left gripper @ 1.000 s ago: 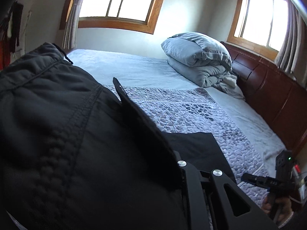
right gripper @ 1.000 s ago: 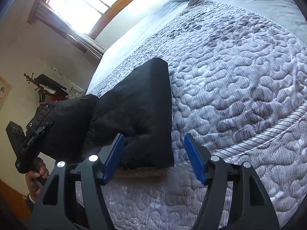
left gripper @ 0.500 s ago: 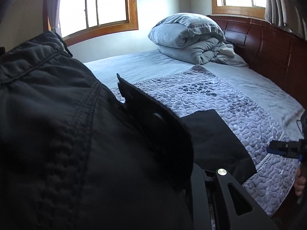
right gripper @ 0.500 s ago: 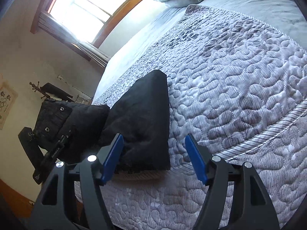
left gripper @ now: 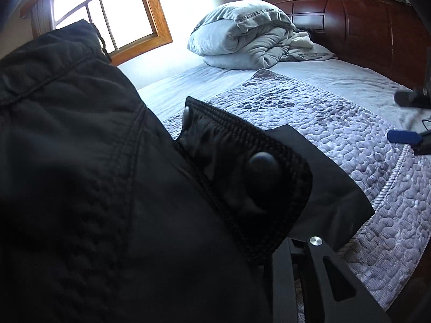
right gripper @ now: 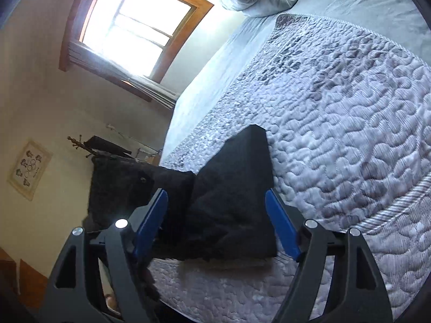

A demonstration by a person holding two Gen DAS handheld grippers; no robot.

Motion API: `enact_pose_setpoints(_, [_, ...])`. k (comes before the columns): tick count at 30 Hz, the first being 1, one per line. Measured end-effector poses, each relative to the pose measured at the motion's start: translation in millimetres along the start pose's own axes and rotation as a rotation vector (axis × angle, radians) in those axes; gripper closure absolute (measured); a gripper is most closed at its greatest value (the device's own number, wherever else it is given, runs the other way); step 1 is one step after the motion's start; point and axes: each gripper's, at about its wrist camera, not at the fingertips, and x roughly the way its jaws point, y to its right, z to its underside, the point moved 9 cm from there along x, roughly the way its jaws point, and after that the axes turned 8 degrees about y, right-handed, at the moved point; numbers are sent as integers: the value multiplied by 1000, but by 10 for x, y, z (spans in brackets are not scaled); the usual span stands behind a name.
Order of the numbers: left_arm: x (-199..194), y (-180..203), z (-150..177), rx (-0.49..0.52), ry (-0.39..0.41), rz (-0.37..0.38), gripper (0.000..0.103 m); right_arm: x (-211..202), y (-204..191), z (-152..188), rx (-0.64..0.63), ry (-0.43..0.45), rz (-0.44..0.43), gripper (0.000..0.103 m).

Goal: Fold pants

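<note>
Black pants [left gripper: 80,188] fill the left wrist view; their waistband with a snap button [left gripper: 262,164] drapes over my left gripper, whose fingertips are hidden under the cloth. It is shut on the waist end and holds it raised. The leg end lies flat on the quilt [left gripper: 331,185]. In the right wrist view the pants [right gripper: 231,202] lie between my blue fingers [right gripper: 150,215]. My right gripper [right gripper: 215,220] is open, straddling the leg end at the bed's near edge. The right gripper's blue tip also shows in the left wrist view [left gripper: 404,137].
A grey quilted bedspread [right gripper: 350,134] covers the bed. A folded grey comforter [left gripper: 242,35] lies at the far end by the dark wooden headboard [left gripper: 363,27]. Windows [right gripper: 140,27] are on the far wall. The bed's near edge is below my right gripper.
The left gripper has carried the waist end further over the bed, towards the leg end. The right gripper has moved slightly closer over the leg end and stayed open.
</note>
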Motion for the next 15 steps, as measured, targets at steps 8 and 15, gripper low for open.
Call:
enact_pose_setpoints(8, [16,74,35,37,-4,-16,75,437,-1413,-356,-89,-183,-104,12])
enact_pose_setpoints(15, [39,184,100,117,-22,-48,68,973,-2281,128,-324,-352,88,12])
